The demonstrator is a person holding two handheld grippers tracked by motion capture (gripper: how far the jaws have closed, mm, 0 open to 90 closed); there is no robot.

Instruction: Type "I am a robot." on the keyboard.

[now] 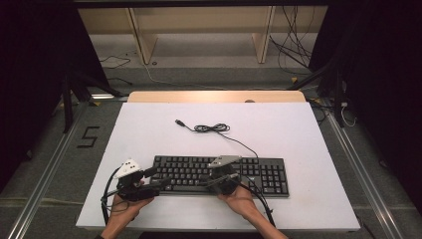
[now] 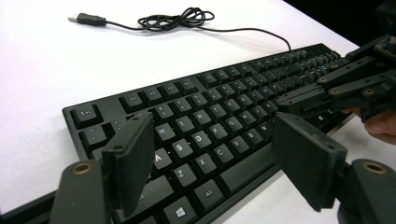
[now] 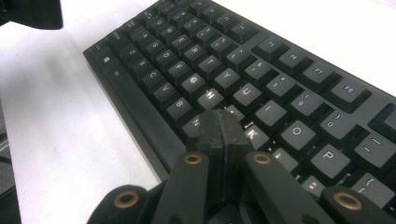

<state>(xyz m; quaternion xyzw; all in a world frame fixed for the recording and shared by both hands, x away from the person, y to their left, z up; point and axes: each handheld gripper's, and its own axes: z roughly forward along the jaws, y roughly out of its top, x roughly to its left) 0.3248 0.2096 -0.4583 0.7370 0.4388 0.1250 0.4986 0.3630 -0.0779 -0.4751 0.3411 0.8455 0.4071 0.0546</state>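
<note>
Black keyboard [image 1: 219,174] lay flat on the white table's near half, long side across; its cable [image 1: 214,128] trailed behind, loosely coiled, unplugged.

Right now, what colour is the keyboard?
Black keyboard with white letters; clearest in the left gripper view.

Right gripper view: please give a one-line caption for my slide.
Shut right tongs over the J key area of a black keyboard on a white table.

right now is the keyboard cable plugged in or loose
Loose. The cable lies bunched on the white table behind the keyboard, its USB plug lying bare on the surface.
</note>
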